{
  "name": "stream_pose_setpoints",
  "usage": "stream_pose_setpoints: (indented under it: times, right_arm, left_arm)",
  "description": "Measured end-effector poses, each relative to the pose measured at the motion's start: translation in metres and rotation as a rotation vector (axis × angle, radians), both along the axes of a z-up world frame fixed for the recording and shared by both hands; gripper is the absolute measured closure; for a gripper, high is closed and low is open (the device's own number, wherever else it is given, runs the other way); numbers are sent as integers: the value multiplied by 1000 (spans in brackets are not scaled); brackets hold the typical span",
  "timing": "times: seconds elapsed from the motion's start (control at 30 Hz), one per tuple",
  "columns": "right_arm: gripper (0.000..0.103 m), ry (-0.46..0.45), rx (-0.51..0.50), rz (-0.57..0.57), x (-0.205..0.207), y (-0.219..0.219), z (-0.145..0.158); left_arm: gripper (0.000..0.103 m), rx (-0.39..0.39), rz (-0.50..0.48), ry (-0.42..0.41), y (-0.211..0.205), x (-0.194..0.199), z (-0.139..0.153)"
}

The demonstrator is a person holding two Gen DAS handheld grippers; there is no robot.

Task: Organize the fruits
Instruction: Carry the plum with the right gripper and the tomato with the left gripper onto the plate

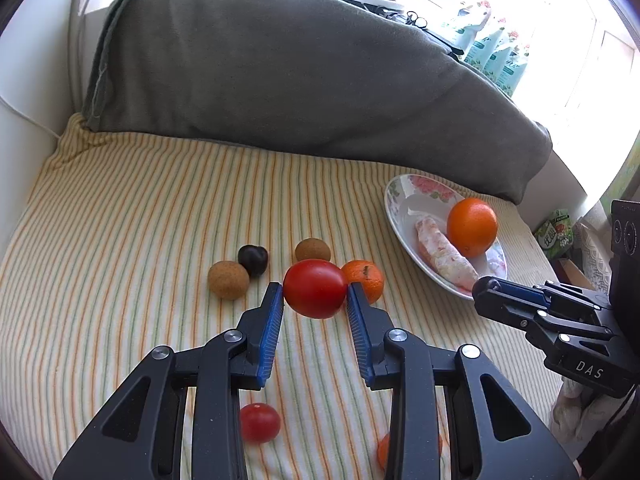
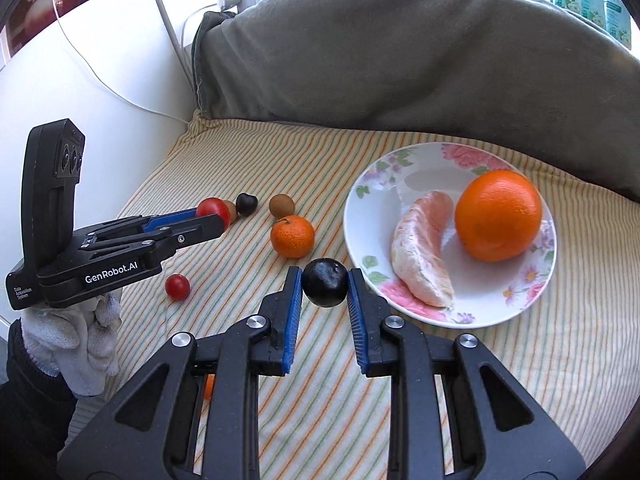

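Note:
My left gripper (image 1: 315, 292) is shut on a red tomato (image 1: 315, 288) and holds it above the striped cloth (image 1: 140, 208). My right gripper (image 2: 324, 282) is shut on a dark plum (image 2: 324, 282) just left of the floral plate (image 2: 372, 188). The plate holds a large orange (image 2: 498, 215) and a peeled citrus segment (image 2: 424, 249). On the cloth lie a mandarin (image 2: 292, 236), a second dark plum (image 2: 246, 204), two brown round fruits (image 1: 228, 280) (image 1: 313, 249) and a small red tomato (image 2: 177, 287). The left gripper (image 2: 214, 216) also shows in the right wrist view.
A grey pillow (image 1: 300, 68) lies along the back of the cloth. A white wall with cables (image 2: 104, 80) is at the left. Green packets (image 1: 492, 52) stand by the window at the back right. Another orange fruit (image 1: 383, 450) lies partly hidden under my left gripper.

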State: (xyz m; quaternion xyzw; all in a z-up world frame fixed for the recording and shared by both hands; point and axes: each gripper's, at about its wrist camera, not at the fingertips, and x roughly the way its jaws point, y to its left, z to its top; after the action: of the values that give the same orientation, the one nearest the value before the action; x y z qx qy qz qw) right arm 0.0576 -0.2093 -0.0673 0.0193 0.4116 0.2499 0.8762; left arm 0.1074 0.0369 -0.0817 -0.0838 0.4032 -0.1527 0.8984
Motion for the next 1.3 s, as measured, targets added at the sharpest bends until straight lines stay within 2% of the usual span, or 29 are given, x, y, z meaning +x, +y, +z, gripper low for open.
stream_pose_setpoints:
  times: [0.23,0.5,1.3]
  right_arm:
    - [79,-21,6,-65,-5,-33,10]
    - [79,-20,16,-115,4,-54,9]
    - [79,-11,15,-127,29,-68,-6]
  left_arm:
    - [72,-7,-42,-19,-24,7,8]
    - [72,14,-98,-37,-54,18,16]
    - [72,60,-186,-31,-115,56,13]
